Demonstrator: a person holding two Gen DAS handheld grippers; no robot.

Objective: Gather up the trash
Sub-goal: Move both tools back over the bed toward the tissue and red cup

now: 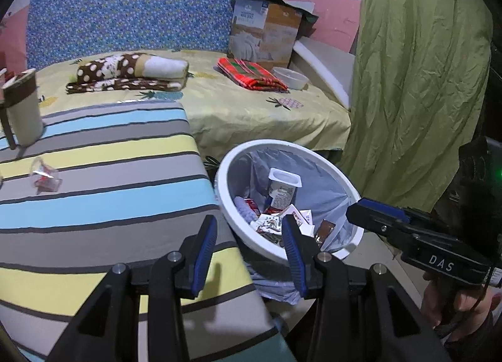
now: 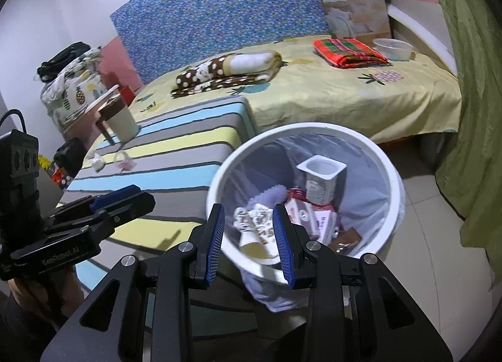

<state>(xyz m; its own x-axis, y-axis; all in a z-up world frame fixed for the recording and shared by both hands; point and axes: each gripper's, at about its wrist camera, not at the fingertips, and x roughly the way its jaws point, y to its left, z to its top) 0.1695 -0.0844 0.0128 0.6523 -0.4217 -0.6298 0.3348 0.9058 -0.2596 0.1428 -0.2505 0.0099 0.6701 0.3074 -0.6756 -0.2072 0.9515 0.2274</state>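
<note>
White bin just ahead of my right gripper already holds cups and wrappers. Both that and my left gripper gape empty. Left to fetch, I judge: wrapper and a crumpled scrap far ahead-left on striped cloth.

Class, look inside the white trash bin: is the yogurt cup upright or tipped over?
Upright. In the white trash bin, the yogurt cup stands among wrappers with its open mouth facing up.
</note>
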